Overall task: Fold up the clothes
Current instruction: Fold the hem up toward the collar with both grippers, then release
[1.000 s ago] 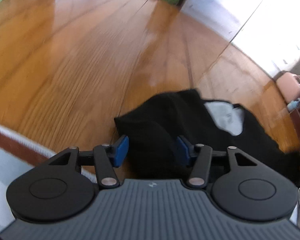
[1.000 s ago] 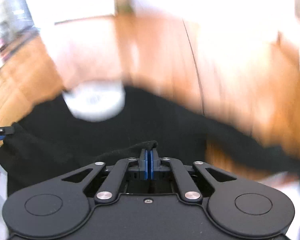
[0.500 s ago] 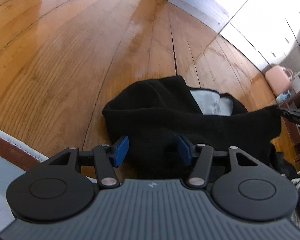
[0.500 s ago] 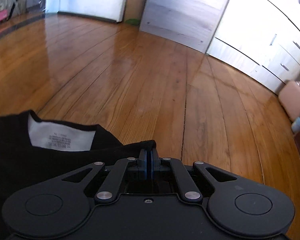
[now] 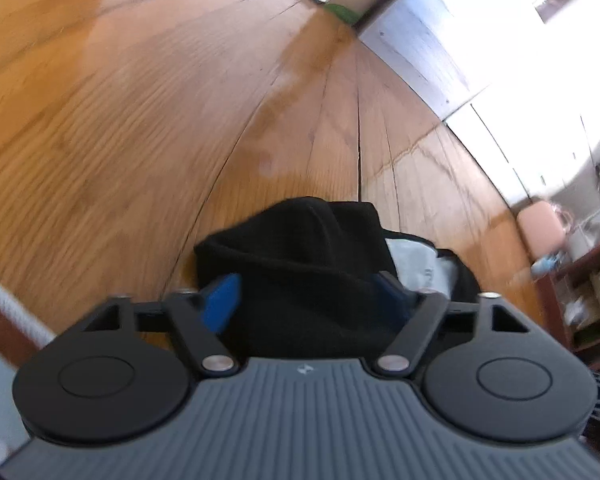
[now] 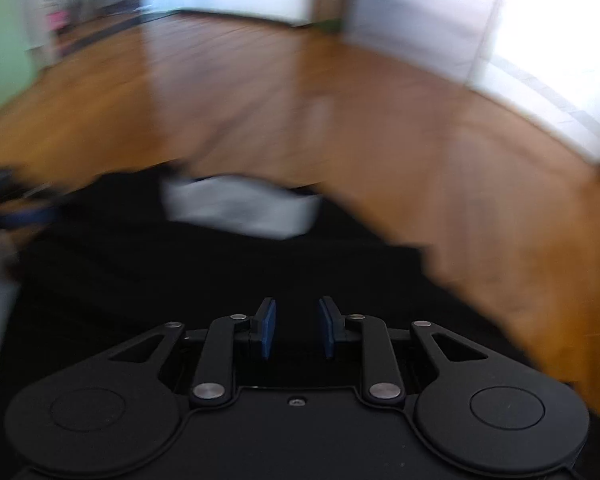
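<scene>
Black T-shirt bunched on the wooden floor fills the closing left hand-held gripper, pads not yet pinching, while the right hand-held gripper opens empty just above the shirt.

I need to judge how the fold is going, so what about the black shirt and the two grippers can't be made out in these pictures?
- Left wrist view: black shirt bunched between the closing left gripper; contact hidden; near part behind gripper body.
- Right wrist view: motion blur smears the shirt's outline and label.
- Right gripper, jaws opening: cloth between them unclear, black on black.
</scene>
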`<action>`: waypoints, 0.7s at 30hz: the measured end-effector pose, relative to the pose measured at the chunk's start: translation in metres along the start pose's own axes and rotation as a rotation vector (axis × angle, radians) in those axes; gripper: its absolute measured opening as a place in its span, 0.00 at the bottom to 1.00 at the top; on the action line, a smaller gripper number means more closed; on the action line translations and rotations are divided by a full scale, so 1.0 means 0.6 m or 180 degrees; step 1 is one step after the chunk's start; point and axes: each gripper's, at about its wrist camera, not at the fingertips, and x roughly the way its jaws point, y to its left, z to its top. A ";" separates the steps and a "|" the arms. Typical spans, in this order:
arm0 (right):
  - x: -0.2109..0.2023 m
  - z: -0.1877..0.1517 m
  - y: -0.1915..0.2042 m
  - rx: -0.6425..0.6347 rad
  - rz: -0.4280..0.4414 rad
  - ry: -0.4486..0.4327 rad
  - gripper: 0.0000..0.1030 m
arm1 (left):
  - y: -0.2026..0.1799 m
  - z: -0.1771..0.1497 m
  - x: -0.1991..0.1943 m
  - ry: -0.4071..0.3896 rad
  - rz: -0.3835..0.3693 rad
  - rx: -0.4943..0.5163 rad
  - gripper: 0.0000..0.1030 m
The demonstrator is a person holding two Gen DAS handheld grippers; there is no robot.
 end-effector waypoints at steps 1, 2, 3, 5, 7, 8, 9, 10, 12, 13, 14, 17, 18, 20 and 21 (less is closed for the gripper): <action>-0.001 0.000 0.012 -0.0008 0.0120 0.0062 0.28 | -0.012 0.001 0.006 0.0064 0.0143 0.0221 0.00; 0.001 -0.001 0.019 0.0029 0.0227 0.0130 0.28 | -0.023 0.003 0.003 0.0000 0.0234 0.0358 0.00; 0.002 -0.005 0.021 0.0091 0.0323 0.0192 0.28 | -0.032 0.007 -0.008 -0.0153 0.0271 0.0433 0.00; 0.006 -0.014 0.021 0.0250 0.0493 0.0300 0.28 | -0.045 0.028 -0.039 -0.0462 0.0400 0.0545 0.00; 0.013 -0.025 0.010 0.0476 0.0599 0.0376 0.29 | -0.042 0.043 -0.055 -0.0551 0.0604 0.0615 0.00; 0.018 -0.031 0.005 0.0570 0.0642 0.0422 0.29 | -0.038 0.049 -0.059 -0.0556 0.0716 0.0644 0.00; 0.023 -0.036 0.000 0.0664 0.0684 0.0469 0.29 | -0.030 0.050 -0.064 -0.0470 0.0656 0.0582 0.00; 0.028 -0.042 -0.005 0.0758 0.0727 0.0515 0.29 | -0.017 0.046 -0.068 -0.0282 0.0407 0.0421 0.03; 0.036 -0.051 -0.008 0.0919 0.0879 0.0604 0.29 | -0.002 0.033 -0.080 0.0044 0.0002 0.0214 0.04; 0.040 -0.055 -0.006 0.1032 0.0966 0.0637 0.29 | -0.009 0.021 -0.090 0.0128 -0.0051 0.0301 0.07; 0.047 -0.053 -0.004 0.1140 0.1058 0.0674 0.29 | -0.016 0.010 -0.098 0.0222 -0.0085 0.0382 0.10; 0.056 -0.035 0.017 0.1198 0.1259 0.0754 0.30 | -0.017 -0.011 -0.087 0.0537 -0.0309 0.0230 0.47; 0.057 -0.028 0.024 0.1183 0.1296 0.0768 0.32 | -0.013 -0.016 -0.079 0.0645 -0.0367 0.0116 0.69; 0.062 -0.014 0.035 0.1152 0.1333 0.0780 0.36 | -0.005 -0.023 -0.066 0.0744 -0.0338 0.0015 0.70; 0.070 -0.009 0.039 0.1196 0.1359 0.0781 0.38 | -0.003 -0.025 -0.061 0.0771 -0.0309 0.0002 0.67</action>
